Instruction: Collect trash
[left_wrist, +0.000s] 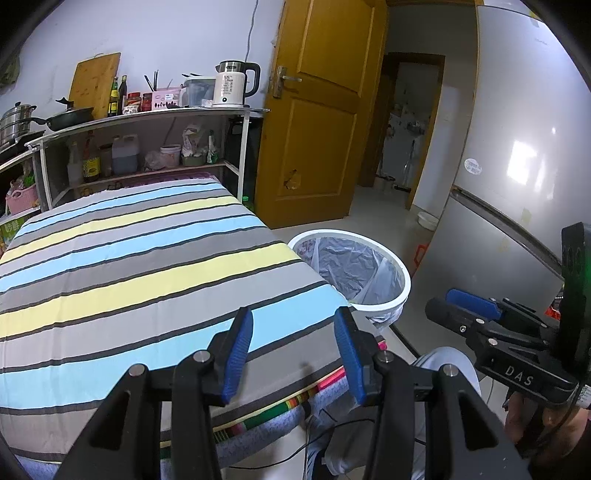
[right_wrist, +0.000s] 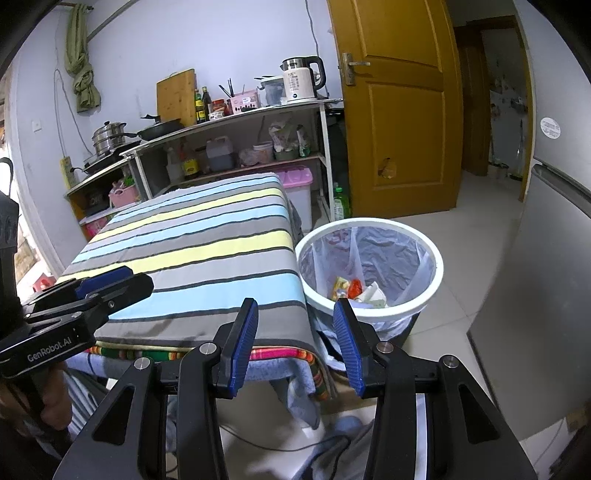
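A white trash bin (right_wrist: 437, 273) with a clear liner stands on the floor at the table's right corner. Crumpled wrappers and paper (right_wrist: 351, 290) lie at its bottom. In the left wrist view only the liner shows inside the bin (left_wrist: 384, 303). My right gripper (right_wrist: 295, 343) hovers open over the table's near corner, beside the bin, with nothing between its blue pads. My left gripper (left_wrist: 293, 354) is open and empty too, above the near edge of the striped tablecloth (left_wrist: 129, 258). Each gripper shows side-on in the other's view: the right (left_wrist: 443, 301), the left (right_wrist: 138, 278).
Behind the table a metal shelf (right_wrist: 229, 122) carries a kettle (right_wrist: 301, 83), pans and bottles. A brown door (right_wrist: 399, 110) stands open beyond the bin, and a grey fridge (right_wrist: 546, 277) fills the right. The person's trouser leg (left_wrist: 447, 369) and a black cable (left_wrist: 332, 428) are below the table edge.
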